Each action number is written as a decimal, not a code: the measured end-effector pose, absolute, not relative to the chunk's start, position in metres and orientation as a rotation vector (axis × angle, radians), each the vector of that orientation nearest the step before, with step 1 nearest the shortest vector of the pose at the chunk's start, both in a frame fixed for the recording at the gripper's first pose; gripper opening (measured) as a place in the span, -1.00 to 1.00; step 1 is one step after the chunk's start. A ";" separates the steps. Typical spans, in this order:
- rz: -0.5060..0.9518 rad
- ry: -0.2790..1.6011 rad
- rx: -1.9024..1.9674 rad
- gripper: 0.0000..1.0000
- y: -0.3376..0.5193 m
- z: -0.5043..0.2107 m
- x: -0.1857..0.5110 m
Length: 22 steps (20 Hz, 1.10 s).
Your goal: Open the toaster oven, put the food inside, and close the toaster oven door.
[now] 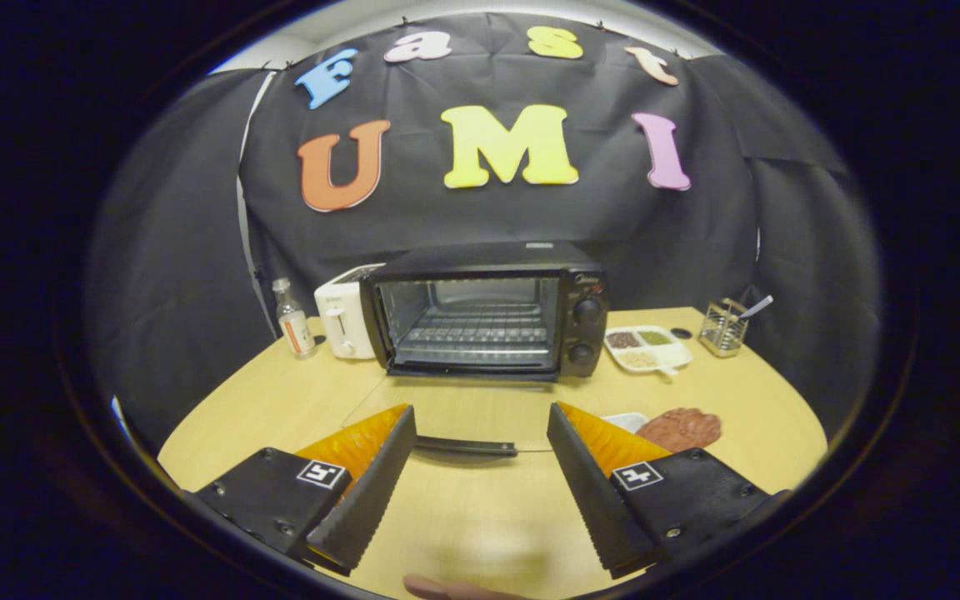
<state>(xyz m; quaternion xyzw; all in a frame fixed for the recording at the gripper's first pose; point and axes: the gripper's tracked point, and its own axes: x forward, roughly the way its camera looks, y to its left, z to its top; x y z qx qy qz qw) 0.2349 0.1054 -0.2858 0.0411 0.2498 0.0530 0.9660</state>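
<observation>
Gripper view: tongs (480,492) spread wide, grasping nothing, low over desk (280,400). Toaster oven (488,310) beyond them, glass door (455,417) folded down flat, its handle between the fingers. Food (680,428), probably meat, partly hidden behind right finger.

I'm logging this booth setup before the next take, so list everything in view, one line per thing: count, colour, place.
Black toaster oven with wire rack: one, black, back middle of the table, glass door folded down flat, its handle between the tongs' fingers.
White pop-up toaster: one, white, touching the oven's left side.
Clear small bottle: one, clear with pale label, left of the toaster.
White divided dish of grains: one, white, right of the oven.
Wire utensil holder: one, metallic, right of the dish.
Reddish-brown food on white plate: one, just beyond the right finger.
Light wooden table: one, tan.
Tongs: one, open, holding nothing.
</observation>
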 end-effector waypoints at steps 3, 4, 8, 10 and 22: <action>0.085 0.473 0.069 1.00 0.075 -0.256 0.222; 0.081 0.463 0.073 1.00 0.066 -0.247 0.217; 0.047 0.421 0.076 1.00 0.027 -0.216 0.207; 0.023 0.404 0.064 1.00 0.008 -0.207 0.208; 0.115 0.622 0.064 1.00 -0.075 -0.271 0.250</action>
